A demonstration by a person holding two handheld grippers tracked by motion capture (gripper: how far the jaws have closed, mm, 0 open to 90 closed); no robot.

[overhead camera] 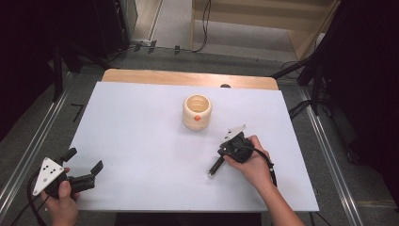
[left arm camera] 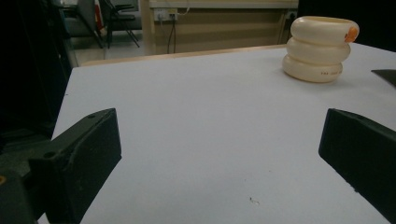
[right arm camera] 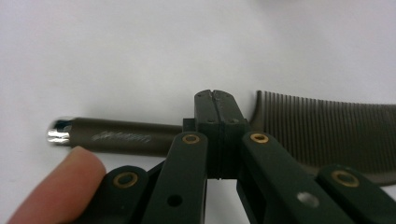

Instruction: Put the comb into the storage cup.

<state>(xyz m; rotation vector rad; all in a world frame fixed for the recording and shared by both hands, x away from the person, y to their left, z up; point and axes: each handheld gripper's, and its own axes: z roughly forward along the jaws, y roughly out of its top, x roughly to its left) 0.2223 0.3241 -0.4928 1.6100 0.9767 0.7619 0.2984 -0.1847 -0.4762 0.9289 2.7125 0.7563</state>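
Dark grey-brown plastic, a comb with a slim round handle and a chrome end cap lies flat on the white worktop near its right front part. In the right gripper view its handle runs off to the left and its fine-toothed blade to the right, with the right gripper set across the junction of the two. That gripper's fingers are clenched tight together, pad against pad, right over the comb; whether they actually pinch it cannot be told. A fingertip of the person's right hand shows at the lower left of that view. From the high view the right gripper points down toward the worktop, and the comb's handle sticks out toward the front edge.

Well apart, at the front left corner, the left gripper is held with its fingers released and spread wide over bare worktop. Toward the back middle stands a cream holder shaped like three stacked rings with a small orange spot.
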